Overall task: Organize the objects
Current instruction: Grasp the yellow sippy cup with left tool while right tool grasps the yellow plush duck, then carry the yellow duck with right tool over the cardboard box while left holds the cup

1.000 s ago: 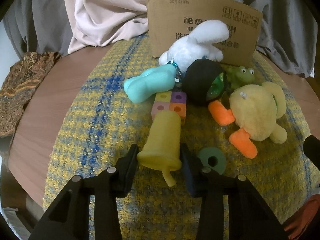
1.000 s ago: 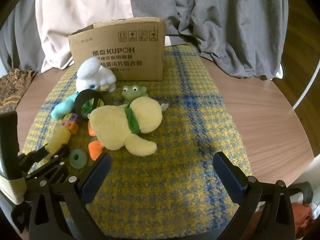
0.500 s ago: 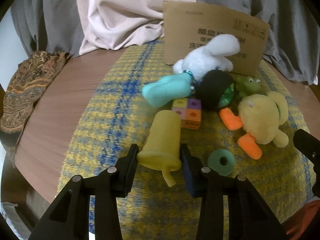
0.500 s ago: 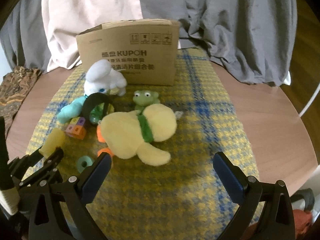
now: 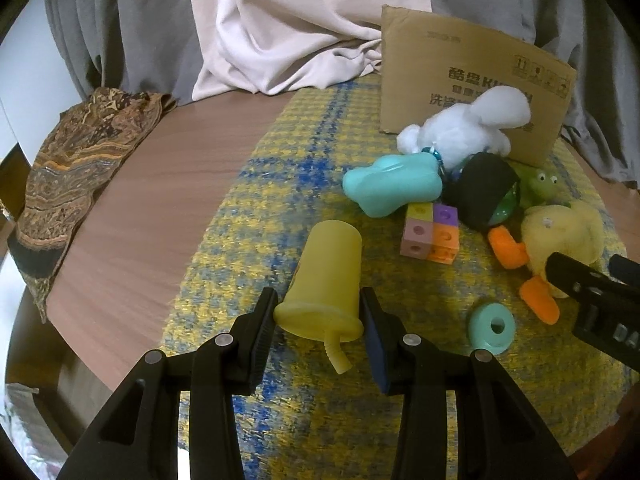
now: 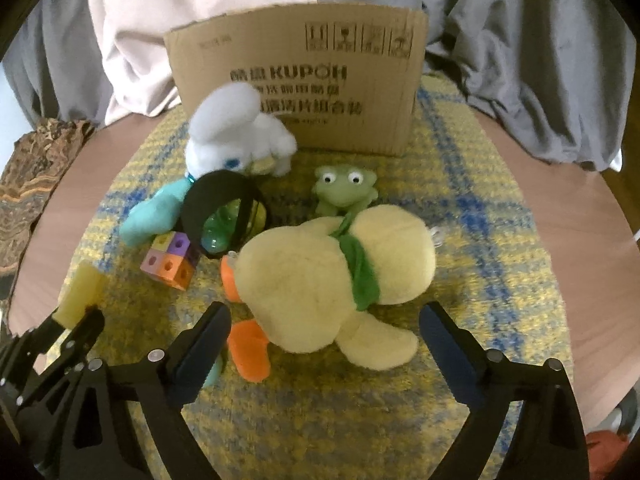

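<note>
We have the left hand-held gripper clamped on the yellow cup, its two pads pressed against the cup's wide lidded end. The cup points away from us, with its straw sticking back between the fingers, over the plaid cloth near the left edge of the surface.

Our right hand-held gripper is wide open and holds nothing. The plush duck lies between its spread fingers, just ahead of the tips, with one orange foot beside the left finger. We cannot tell whether either finger touches the duck.

Toward the far edge of the cloth stands the cardboard box. In front of it sit the white plush and the frog. The teal toy lies just ahead of the cup, with the cube block beside it and the black ball farther right. The teal ring lies on the cloth right of the left gripper.
</note>
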